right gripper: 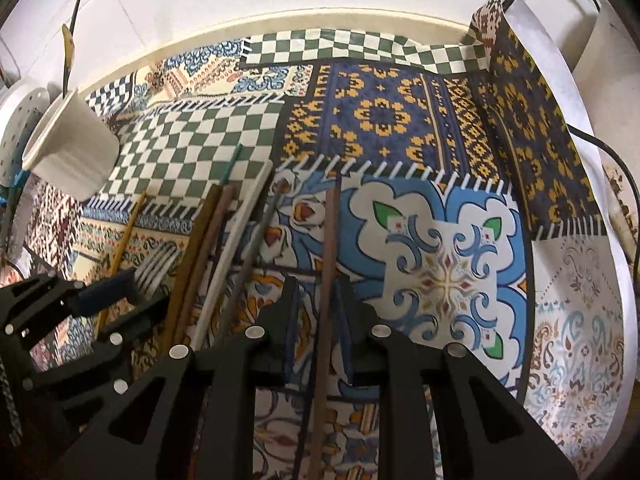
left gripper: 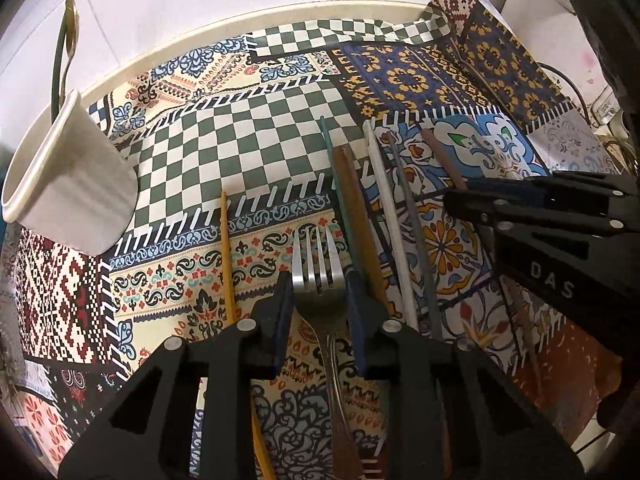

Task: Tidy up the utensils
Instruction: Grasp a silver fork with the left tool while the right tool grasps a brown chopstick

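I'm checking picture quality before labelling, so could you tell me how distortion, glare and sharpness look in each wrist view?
Left wrist view: strong fisheye bending of the table rim, dark corners, mild glare on the fork, pattern sharp. Right wrist view: same barrel distortion, even soft lighting, brown chopstick crisp, the white cup at the edge slightly stretched.

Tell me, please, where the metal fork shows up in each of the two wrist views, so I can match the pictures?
Left wrist view: the fork lies bottom centre, its tines pointing up between the left gripper fingers.
Right wrist view: the fork sits at the left edge, mid-height, only its tines showing beside the other gripper.
Shared landmark: the white cup, upper left in both views.
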Motion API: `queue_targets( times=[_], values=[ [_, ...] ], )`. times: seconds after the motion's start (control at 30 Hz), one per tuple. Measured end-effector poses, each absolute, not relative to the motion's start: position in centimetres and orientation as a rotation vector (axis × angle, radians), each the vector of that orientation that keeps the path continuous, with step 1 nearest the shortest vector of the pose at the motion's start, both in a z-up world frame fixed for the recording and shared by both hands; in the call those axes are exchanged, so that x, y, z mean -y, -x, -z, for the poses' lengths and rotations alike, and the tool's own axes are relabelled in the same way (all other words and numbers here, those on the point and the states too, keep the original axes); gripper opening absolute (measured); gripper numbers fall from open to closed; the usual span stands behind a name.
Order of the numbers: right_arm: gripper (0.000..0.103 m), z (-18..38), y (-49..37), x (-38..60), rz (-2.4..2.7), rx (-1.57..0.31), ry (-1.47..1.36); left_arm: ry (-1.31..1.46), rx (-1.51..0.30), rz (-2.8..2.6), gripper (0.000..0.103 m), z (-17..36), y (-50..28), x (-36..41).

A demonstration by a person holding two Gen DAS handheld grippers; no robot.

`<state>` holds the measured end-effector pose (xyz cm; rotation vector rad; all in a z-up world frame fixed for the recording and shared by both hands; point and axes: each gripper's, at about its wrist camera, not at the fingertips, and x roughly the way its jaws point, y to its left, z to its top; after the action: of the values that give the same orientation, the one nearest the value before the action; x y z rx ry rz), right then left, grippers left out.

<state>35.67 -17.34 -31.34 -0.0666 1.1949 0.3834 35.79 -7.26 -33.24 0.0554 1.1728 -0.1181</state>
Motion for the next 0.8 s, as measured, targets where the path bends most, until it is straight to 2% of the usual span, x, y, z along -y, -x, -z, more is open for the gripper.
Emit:
queue_targets(
  times=[0.03, 0.07, 0.3, 0.8],
  values=[
    [0.007, 31.4, -35.7, 17.5, -0.384, -1.202, 0.059, -0.042, -1.178, 0.128, 0.025, 33.2, -35.8, 7.1],
    [0.006, 31.4, -35.7, 17.8, -0.398, -1.215, 0.030, -0.027, -1.181, 0.133, 0.025, 33.1, -35.6, 6.9],
    [0.006, 29.9, -35.0, 19.4, -0.416, -1.194, -0.045, 0.045, -1.143, 0.155, 0.025, 30.6, -34.1, 5.6],
    [0.006, 21.5, -29.2, 20.4, -0.396, -0.958, -0.069, 0.094, -0.969, 0.135, 0.023, 23.4, -28.6, 3.6]
  ],
)
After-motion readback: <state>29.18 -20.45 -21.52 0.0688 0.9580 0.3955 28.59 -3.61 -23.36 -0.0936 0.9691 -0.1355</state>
